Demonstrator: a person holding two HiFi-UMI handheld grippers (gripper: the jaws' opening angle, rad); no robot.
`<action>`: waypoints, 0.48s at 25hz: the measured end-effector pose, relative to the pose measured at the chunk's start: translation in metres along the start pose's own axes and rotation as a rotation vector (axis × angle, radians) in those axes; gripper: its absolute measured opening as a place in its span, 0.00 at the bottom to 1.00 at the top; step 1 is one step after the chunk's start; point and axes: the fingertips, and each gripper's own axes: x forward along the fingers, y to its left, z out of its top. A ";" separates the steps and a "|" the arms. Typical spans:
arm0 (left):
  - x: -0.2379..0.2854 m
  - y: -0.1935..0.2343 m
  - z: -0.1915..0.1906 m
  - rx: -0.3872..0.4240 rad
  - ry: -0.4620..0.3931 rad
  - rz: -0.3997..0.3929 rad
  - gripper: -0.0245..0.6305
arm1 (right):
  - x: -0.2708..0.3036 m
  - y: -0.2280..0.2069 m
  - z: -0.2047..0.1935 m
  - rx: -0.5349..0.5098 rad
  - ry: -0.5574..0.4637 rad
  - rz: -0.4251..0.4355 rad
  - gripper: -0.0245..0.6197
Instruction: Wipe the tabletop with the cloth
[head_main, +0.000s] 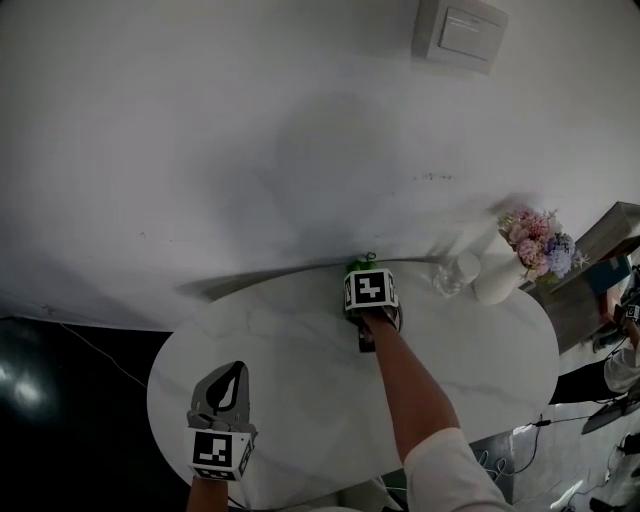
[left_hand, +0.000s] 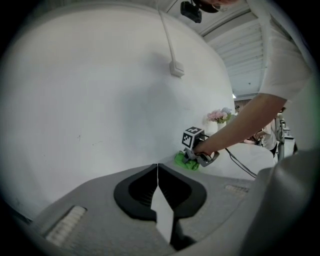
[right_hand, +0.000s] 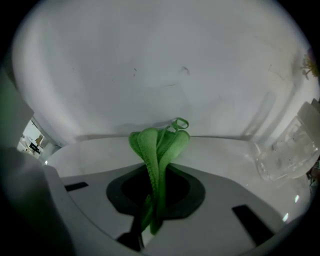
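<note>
A green cloth (right_hand: 159, 146) is bunched in folds between the jaws of my right gripper (right_hand: 157, 172), which is shut on it. In the head view the right gripper (head_main: 366, 278) is at the far edge of the white oval tabletop (head_main: 300, 345), close to the wall, with a bit of the cloth (head_main: 358, 265) showing beyond it. From the left gripper view the cloth (left_hand: 186, 161) rests on the table under that gripper. My left gripper (head_main: 230, 382) hovers over the near left of the table, jaws shut with nothing between them (left_hand: 158, 172).
A white vase (head_main: 496, 272) with pink and purple flowers (head_main: 538, 243) stands at the back right of the table, and a clear glass (head_main: 455, 272) stands beside it. A cable (left_hand: 240, 162) trails over the table. The wall rises right behind the table.
</note>
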 end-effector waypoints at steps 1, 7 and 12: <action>0.000 0.001 -0.001 0.000 0.007 0.009 0.07 | 0.003 -0.001 0.001 -0.003 0.003 -0.003 0.10; 0.002 -0.002 -0.005 -0.009 0.026 0.048 0.07 | 0.004 -0.004 0.001 -0.079 0.023 -0.069 0.10; 0.005 -0.011 -0.001 -0.003 0.022 0.057 0.07 | 0.002 -0.025 -0.005 -0.009 0.038 -0.101 0.10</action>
